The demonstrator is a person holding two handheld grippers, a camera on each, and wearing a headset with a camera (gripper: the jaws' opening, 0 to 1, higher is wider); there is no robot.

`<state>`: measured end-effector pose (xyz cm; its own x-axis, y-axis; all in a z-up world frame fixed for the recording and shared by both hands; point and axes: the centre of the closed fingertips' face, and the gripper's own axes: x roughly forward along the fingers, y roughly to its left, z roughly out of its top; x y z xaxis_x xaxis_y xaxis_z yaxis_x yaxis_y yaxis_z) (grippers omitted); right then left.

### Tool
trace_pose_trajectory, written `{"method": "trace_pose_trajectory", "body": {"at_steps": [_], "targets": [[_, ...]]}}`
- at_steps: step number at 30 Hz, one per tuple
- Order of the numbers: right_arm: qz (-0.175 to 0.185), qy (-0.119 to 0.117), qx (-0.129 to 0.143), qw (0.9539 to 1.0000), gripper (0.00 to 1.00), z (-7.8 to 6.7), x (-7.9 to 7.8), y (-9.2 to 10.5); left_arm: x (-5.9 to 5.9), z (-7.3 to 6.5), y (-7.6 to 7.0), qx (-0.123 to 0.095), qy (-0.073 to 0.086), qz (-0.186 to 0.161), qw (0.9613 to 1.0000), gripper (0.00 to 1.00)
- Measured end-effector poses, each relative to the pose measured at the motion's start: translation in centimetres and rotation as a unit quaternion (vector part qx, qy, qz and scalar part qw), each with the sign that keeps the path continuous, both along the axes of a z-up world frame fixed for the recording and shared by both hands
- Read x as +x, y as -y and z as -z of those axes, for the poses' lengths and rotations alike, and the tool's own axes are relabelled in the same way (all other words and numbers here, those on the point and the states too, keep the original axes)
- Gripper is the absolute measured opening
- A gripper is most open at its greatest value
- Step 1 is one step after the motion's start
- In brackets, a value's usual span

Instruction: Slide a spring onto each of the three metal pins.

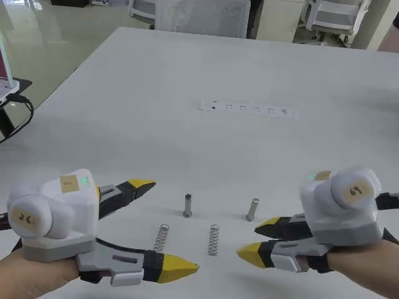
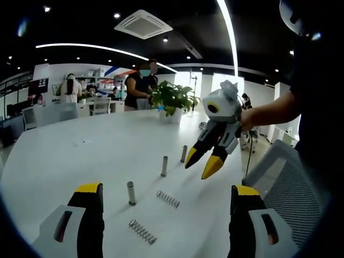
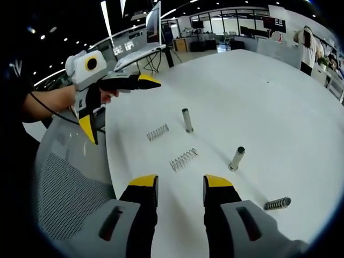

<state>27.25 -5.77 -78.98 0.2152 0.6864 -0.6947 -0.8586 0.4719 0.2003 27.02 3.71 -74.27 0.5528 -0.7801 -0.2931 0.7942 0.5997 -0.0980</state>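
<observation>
Presently your left gripper [image 1: 174,225] hangs released and empty, jaws spread wide with the left spring [image 1: 162,238] lying between them, apparently lined up to take it. That one and the right spring [image 1: 213,240] lie flat on the table [image 1: 187,93], just before the left pin [image 1: 187,205] and the right pin [image 1: 252,210], both upright and bare. Your right gripper [image 1: 255,240], jaws parted and empty, waits beside the right pin.

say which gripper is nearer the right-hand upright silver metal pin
Right. The right gripper sits just beside the silver metal pin; the left gripper is past the other pin.
</observation>
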Motion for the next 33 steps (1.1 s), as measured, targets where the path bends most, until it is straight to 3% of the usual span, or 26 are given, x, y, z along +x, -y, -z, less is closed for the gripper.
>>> {"method": "trace_pose_trajectory", "body": {"at_steps": [11,15,21,33], "targets": [[0.007,-0.027,-0.016,0.9995,0.31,1.0,0.1,-1.5,-0.1,-0.1,-0.3,0.001,0.000,0.001,1.0000,0.95],[0.025,-0.043,-0.016,0.9986,0.27,1.4,0.5,-2.3,-0.1,-0.1,-0.4,0.000,0.001,0.001,1.0000,0.95],[0.039,-0.044,-0.037,0.9976,0.29,2.5,0.8,-3.4,0.0,-0.1,-0.4,-0.002,0.002,-0.001,1.0000,0.95],[0.083,-0.069,-0.058,0.9925,0.27,3.9,1.8,-4.1,-0.3,0.4,-0.6,0.003,-0.008,-0.001,1.0000,0.94]]}}
